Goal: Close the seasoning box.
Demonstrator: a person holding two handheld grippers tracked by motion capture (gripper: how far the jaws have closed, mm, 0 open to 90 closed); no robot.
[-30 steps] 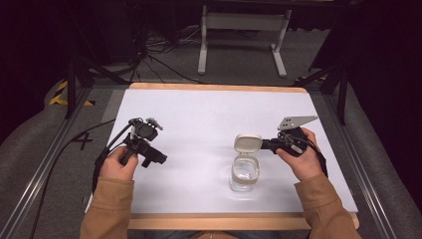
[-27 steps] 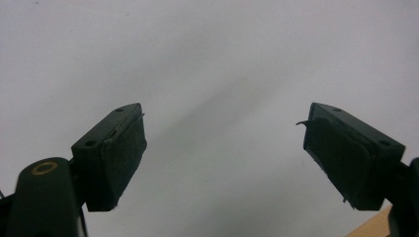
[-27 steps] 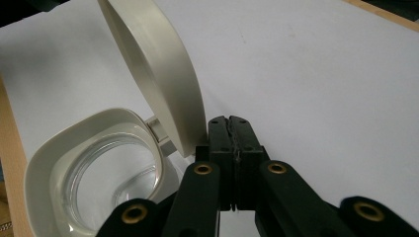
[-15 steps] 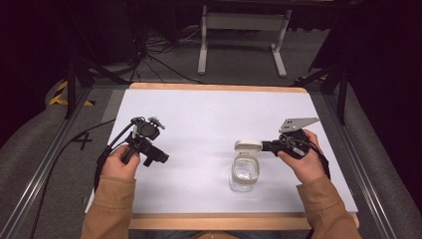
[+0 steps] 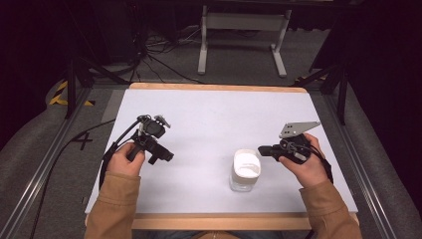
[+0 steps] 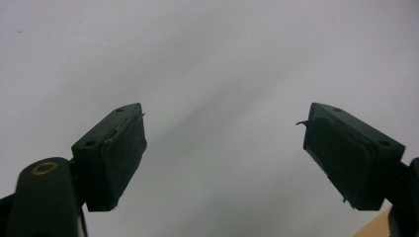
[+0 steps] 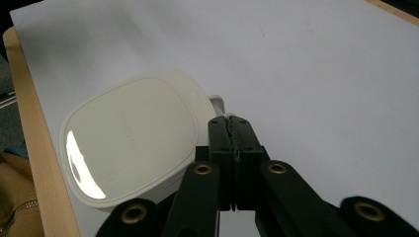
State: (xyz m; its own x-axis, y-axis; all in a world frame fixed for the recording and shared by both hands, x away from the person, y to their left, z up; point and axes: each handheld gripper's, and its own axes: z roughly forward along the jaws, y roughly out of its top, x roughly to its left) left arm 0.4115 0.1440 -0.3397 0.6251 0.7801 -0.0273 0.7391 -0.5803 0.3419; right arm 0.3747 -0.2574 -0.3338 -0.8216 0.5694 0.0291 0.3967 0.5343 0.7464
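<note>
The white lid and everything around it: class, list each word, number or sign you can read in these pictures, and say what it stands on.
"4": dark mark on the grey floor left of the table, seen in the high view.
Faint raised lettering on the white lid in the right gripper view: too faint to read.
Yellow and black hazard stripes on the floor: a sign without words.
Nothing readable on the clear container.
</note>
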